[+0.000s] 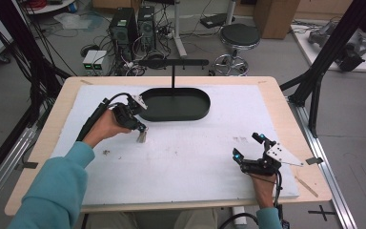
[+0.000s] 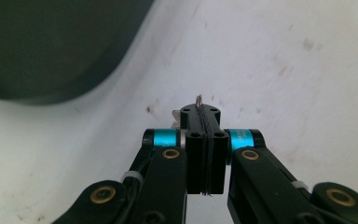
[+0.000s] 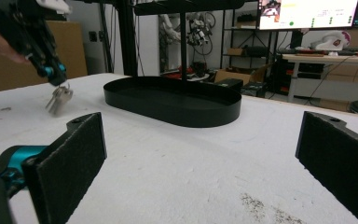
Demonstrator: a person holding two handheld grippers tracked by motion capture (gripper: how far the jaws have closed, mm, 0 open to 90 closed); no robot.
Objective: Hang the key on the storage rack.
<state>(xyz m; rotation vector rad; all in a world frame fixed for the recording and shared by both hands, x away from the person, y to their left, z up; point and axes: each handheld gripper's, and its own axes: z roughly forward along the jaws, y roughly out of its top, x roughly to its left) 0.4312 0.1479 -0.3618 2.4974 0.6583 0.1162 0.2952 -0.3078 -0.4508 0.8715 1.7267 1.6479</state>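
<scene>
My left gripper (image 1: 140, 130) is shut on a bunch of keys (image 1: 141, 137), which hangs below its tips just above the white mat, in front of the black oval tray (image 1: 176, 103). In the left gripper view the jaws are pressed together with a thin metal ring (image 2: 199, 99) poking out past them. The right gripper view shows the same keys (image 3: 59, 100) dangling under the left gripper (image 3: 53, 72) at far left. My right gripper (image 1: 249, 146) rests low at the mat's front right, open, its pads (image 3: 70, 163) wide apart with nothing between them.
The tray (image 3: 177, 100) carries an upright post with a crossbar (image 1: 173, 62). Small dark specks (image 1: 106, 152) lie on the mat at front left. The white mat (image 1: 186, 157) covers a wooden table. Computers, cables and a stool (image 1: 238, 38) stand on the floor beyond.
</scene>
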